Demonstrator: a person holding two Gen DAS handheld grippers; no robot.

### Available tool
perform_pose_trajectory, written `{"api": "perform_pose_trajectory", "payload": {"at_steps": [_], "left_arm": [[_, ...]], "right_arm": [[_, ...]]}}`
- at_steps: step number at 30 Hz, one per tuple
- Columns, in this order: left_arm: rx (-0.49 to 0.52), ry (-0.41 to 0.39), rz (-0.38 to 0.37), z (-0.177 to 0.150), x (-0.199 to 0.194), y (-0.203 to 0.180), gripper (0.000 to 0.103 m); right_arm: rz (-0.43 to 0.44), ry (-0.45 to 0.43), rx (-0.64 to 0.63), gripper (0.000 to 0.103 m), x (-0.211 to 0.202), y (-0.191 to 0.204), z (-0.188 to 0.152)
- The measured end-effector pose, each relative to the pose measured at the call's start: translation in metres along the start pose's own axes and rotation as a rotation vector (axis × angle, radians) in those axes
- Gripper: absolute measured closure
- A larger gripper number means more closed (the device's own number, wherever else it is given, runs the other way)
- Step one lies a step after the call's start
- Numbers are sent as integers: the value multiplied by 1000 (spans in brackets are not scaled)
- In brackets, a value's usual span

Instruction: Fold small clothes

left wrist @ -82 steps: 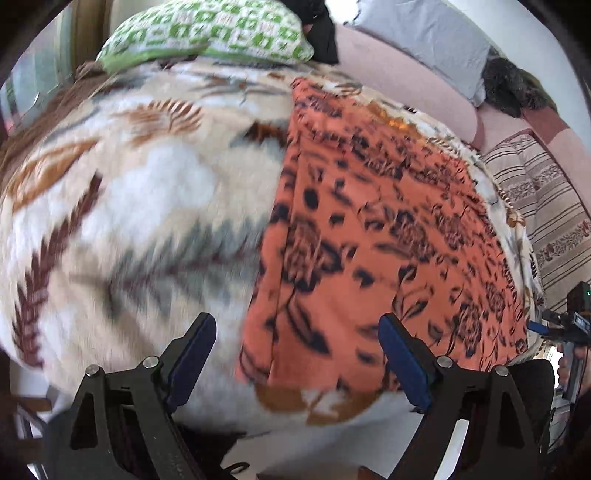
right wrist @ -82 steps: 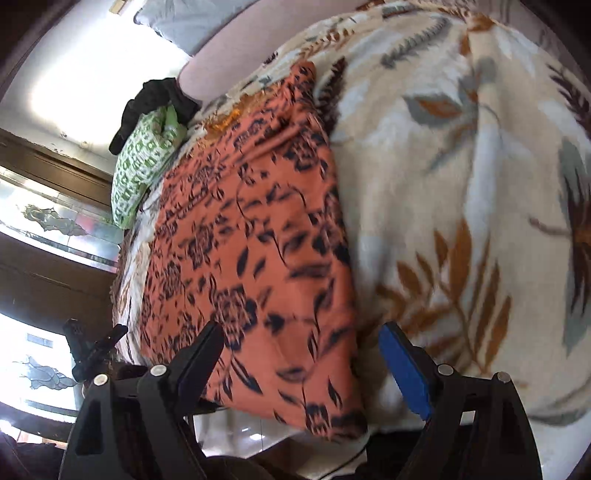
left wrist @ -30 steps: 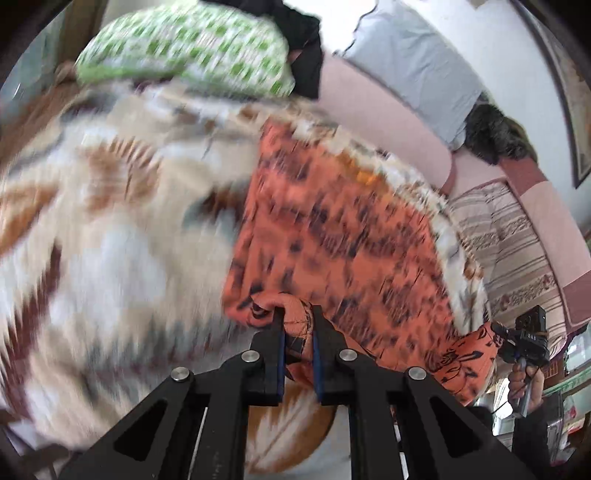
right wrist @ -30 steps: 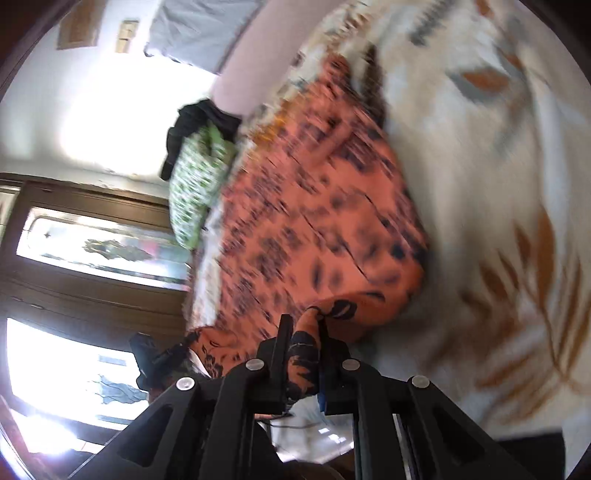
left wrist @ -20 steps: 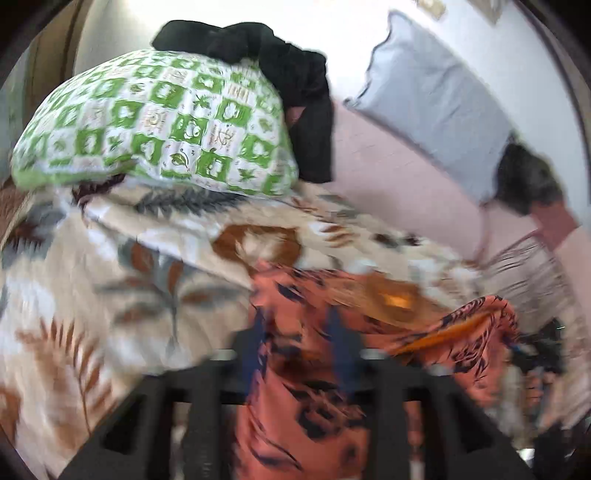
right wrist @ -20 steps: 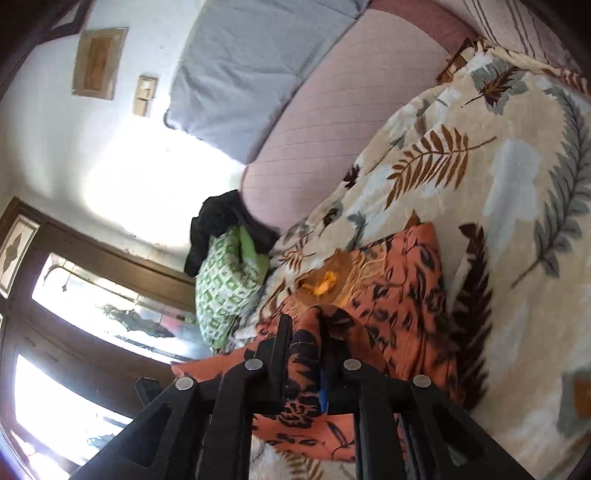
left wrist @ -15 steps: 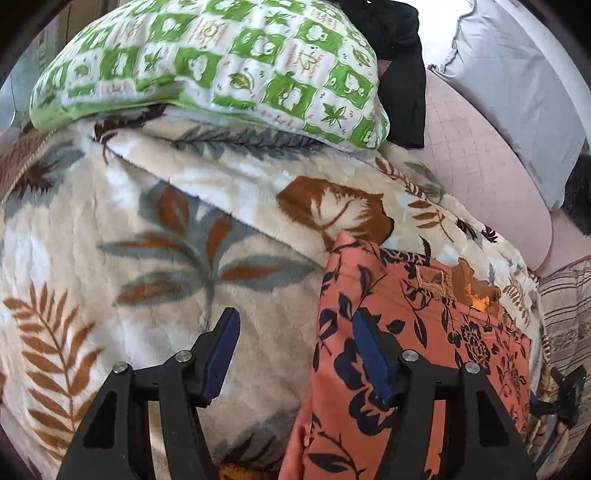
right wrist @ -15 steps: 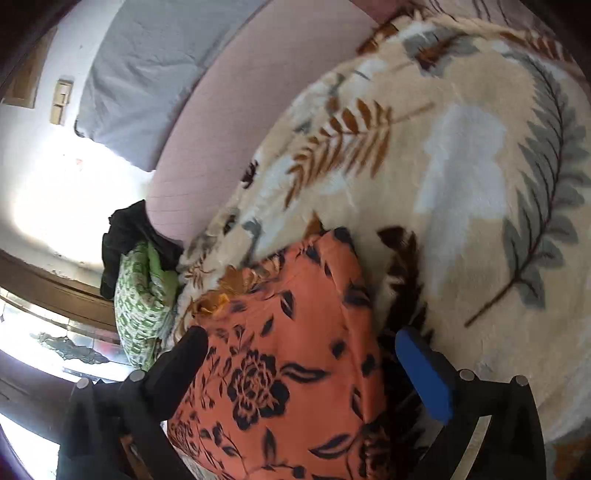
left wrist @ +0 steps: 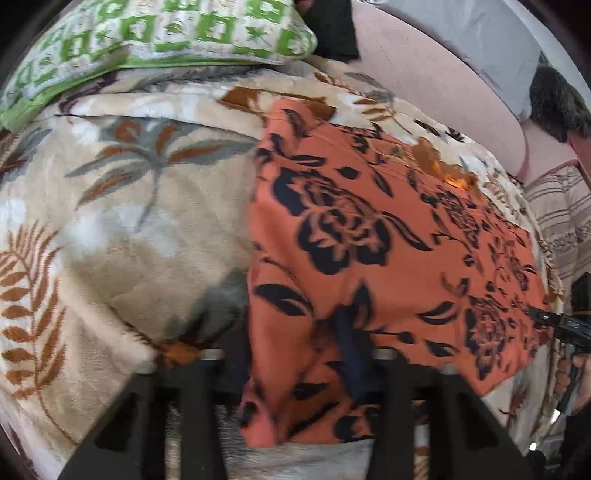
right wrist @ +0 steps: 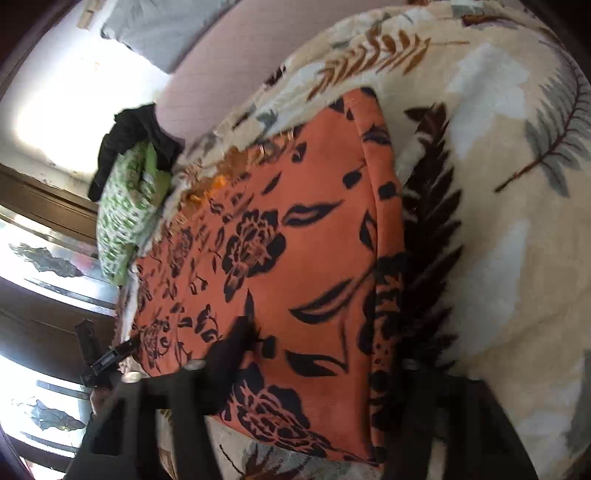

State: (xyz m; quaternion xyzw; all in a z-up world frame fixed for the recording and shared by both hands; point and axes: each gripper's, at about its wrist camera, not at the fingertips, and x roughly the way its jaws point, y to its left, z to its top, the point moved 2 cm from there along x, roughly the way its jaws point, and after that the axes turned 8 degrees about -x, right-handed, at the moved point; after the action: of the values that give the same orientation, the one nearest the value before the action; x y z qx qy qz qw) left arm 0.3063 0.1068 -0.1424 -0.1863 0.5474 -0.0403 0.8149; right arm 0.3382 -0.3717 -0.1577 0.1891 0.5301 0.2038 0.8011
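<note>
An orange cloth with black flowers [left wrist: 369,229] lies folded flat on a beige leaf-print blanket [left wrist: 129,221]. My left gripper [left wrist: 293,332] hangs low over the cloth's near left corner. Its blurred jaws are closing, with the corner between them and a gap still showing. In the right wrist view my right gripper [right wrist: 321,347] straddles the near right edge of the orange cloth [right wrist: 295,240]. These jaws are also closing and stand well apart around the fabric. Each gripper shows small at the other view's edge: the right gripper [left wrist: 565,325], the left gripper [right wrist: 107,358].
A green-and-white pillow [left wrist: 159,33] and a black garment [left wrist: 332,29] lie at the blanket's far end. Behind them run a pink padded backrest [left wrist: 424,81] and a grey pillow [left wrist: 461,33]. A striped cushion [left wrist: 561,221] borders the right side. Wood-framed windows [right wrist: 44,258] stand beyond.
Both grippers carried the cloth's near edge over to the far edge, let go and opened wide. They have since drawn back down to the new near fold, and their jaws have narrowed.
</note>
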Motion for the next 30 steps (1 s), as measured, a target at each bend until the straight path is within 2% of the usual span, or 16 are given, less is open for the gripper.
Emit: {"api": "perform_pose_trajectory", "payload": {"at_steps": [2,5,9,11,13,16,18,19,20,21,22,24,25,27,30], "left_arm": [[-25,-10,29,6,-8,-7,86],[-19,-79,23,10,-41,-21,88],[49,-185,-15,-12,-110,-39,88],[54,-211,-40,-37,-142,-35,88],[44,-200,-65,-67,-162,-24,87],[26,-112,-69,-118,-146,-5,84],[27,3,-28,-149,-104,12,76],[35,66,39,-159,-79,23,66],[37,34,15,-163,-74,29,65],[29,-17,-16,-163,-84,30,62],[17,-18,1,-159,-90,29,61],[29,-72,15,-144,-108,23,56],[52,-110,11,-135,-116,18,46],[77,-164,30,-117,-124,14,40],[81,-163,1,-92,-115,11,40]], "right_arm": [[-25,32,2,73,0,7,5],[2,-16,9,78,-25,23,10],[30,-62,-48,81,-70,54,4],[44,-80,-81,81,-98,68,-14],[56,-81,-96,81,-119,72,-43],[80,-44,-58,79,-129,60,-102],[58,5,-12,65,-111,42,-142],[49,65,17,30,-93,26,-162],[26,102,61,12,-79,10,-175],[36,75,99,14,-74,-3,-185],[76,9,112,13,-83,-6,-185],[66,-85,165,13,-106,-11,-178],[62,-135,152,13,-119,-10,-170],[24,-189,131,13,-133,-9,-152],[-47,-236,61,13,-130,-5,-119]]}}
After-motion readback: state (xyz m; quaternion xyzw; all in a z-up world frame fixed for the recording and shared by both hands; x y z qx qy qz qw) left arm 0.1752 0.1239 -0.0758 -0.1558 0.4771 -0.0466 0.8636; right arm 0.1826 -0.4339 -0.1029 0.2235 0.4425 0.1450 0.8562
